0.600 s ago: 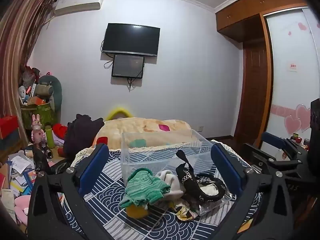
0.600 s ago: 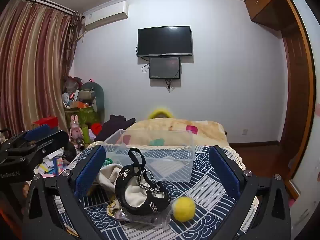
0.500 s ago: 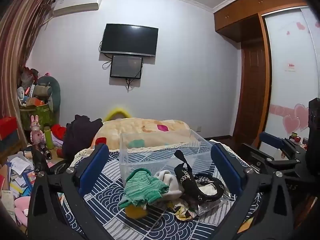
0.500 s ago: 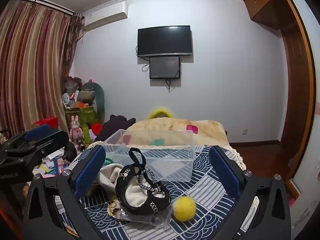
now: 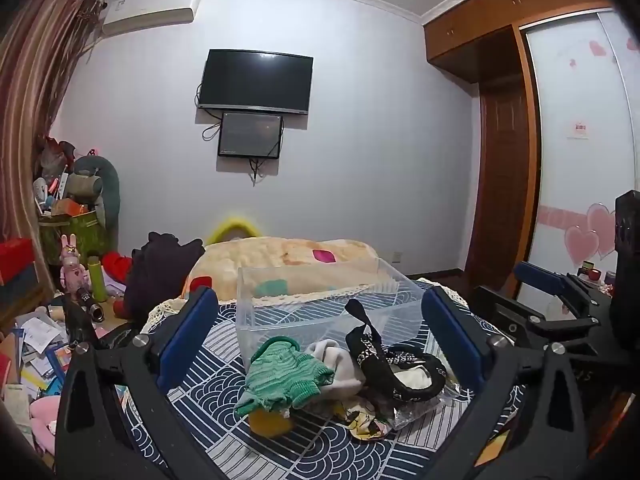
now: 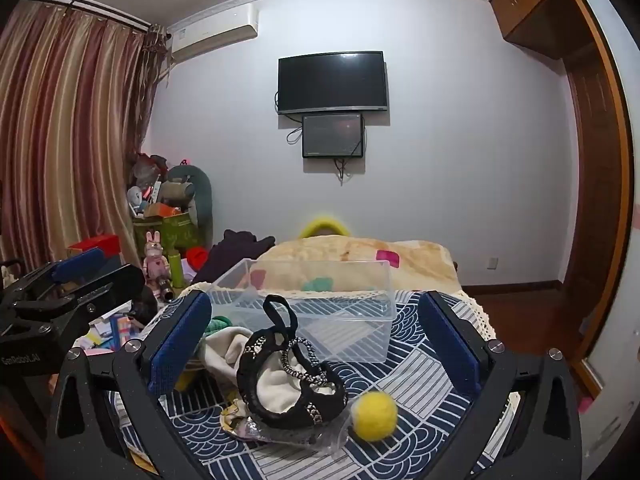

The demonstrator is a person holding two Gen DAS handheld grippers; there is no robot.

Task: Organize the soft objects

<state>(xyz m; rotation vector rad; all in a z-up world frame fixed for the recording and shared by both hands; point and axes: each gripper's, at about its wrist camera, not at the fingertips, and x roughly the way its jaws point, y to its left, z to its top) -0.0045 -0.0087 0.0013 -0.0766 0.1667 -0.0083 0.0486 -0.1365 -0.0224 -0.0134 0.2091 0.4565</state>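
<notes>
The left gripper point(image 5: 320, 334) and the right gripper point(image 6: 316, 344) both stand wide apart and carry nothing. The soft things lie on the patterned desk point(image 6: 420, 364), at 6 o'clock of the clear box point(image 6: 320, 312): a green knit piece point(image 5: 282, 376), a black strappy pouch point(image 6: 288, 384), and at its 4 o'clock a yellow ball point(image 6: 375, 415)

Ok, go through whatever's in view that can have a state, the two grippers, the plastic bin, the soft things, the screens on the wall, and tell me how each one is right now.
left gripper: open, holding nothing
right gripper: open, holding nothing
clear plastic bin: upright, no lid, nothing inside
green knit piece: crumpled on the pile, outside the bin
black strappy shoe: on the pile, strap sticking up
yellow ball: resting on the cloth beside the shoe
wall TV: dark
small screen: dark
</notes>
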